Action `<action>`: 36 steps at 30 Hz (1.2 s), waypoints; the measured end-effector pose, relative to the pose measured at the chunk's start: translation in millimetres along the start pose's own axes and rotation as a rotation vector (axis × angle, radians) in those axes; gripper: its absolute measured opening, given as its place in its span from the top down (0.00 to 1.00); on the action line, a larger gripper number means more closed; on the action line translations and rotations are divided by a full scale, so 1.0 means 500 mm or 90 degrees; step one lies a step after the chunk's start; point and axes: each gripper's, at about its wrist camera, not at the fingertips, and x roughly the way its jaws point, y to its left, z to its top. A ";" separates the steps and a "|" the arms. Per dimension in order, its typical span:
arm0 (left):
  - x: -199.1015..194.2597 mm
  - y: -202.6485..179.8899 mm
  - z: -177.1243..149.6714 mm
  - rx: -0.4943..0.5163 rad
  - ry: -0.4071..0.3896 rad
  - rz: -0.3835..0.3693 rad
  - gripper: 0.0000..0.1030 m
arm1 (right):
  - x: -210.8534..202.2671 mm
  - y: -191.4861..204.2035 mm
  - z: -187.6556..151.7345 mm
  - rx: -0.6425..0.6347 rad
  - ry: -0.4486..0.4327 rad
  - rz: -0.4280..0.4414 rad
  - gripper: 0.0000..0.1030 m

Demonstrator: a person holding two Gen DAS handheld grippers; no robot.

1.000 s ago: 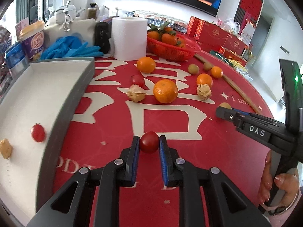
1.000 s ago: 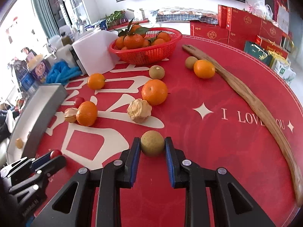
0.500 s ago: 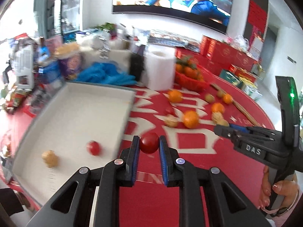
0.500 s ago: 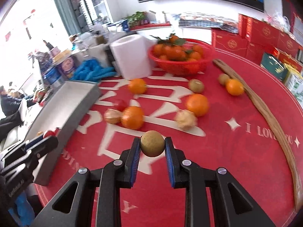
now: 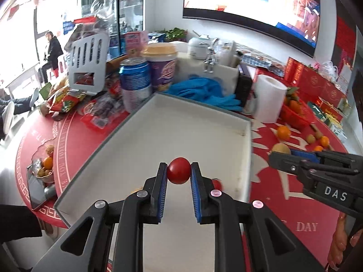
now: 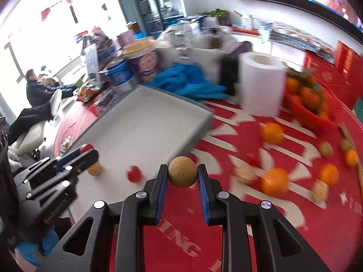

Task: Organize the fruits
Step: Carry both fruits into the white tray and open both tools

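Observation:
My left gripper [image 5: 179, 170] is shut on a red cherry tomato [image 5: 179, 173] and hangs over the near part of the grey tray [image 5: 249, 124]. My right gripper [image 6: 182, 170] is shut on a tan round fruit [image 6: 182, 174], above the red cloth just right of the tray [image 6: 204, 115]. On the tray floor lie another tomato [image 6: 134, 174] and a small orange-yellow fruit [image 6: 95, 168]. In the left wrist view the right gripper [image 5: 275, 156] shows at the right with its tan fruit [image 5: 281, 149]. In the right wrist view the left gripper [image 6: 89, 153] shows at the left.
Several oranges [image 6: 272, 132], husked fruits [image 6: 246, 174] and small brown fruits lie loose on the red tablecloth [image 6: 181, 238]. A red basket of oranges [image 6: 313, 106] and a paper roll [image 6: 261, 86] stand behind. Cans, cups and blue gloves [image 5: 204, 90] crowd the tray's far side.
Both grippers have swung left with their fruits. The left one, with its tomato, went from over the red cloth to over the tray. The right one has come up beside the tray's edge.

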 end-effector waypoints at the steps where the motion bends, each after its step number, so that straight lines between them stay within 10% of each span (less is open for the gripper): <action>1: 0.005 0.003 -0.001 -0.001 0.003 0.003 0.79 | 0.012 0.011 0.008 -0.004 0.005 0.004 0.74; 10: 0.053 0.007 -0.025 0.006 0.036 0.018 0.76 | 0.085 0.058 0.041 -0.017 0.043 0.018 0.74; 13: 0.051 0.000 -0.028 0.013 0.037 0.021 0.52 | 0.089 0.052 0.048 -0.016 0.055 0.026 0.74; 17: 0.034 -0.015 -0.017 0.025 0.019 0.021 0.38 | 0.041 0.023 0.047 0.001 -0.008 0.000 0.00; 29: -0.014 -0.199 -0.006 0.131 0.017 -0.098 0.35 | -0.096 -0.252 -0.071 0.142 -0.032 -0.214 0.00; 36: 0.049 -0.333 -0.031 0.195 0.050 -0.105 0.35 | -0.113 -0.362 -0.176 0.199 0.015 -0.242 0.00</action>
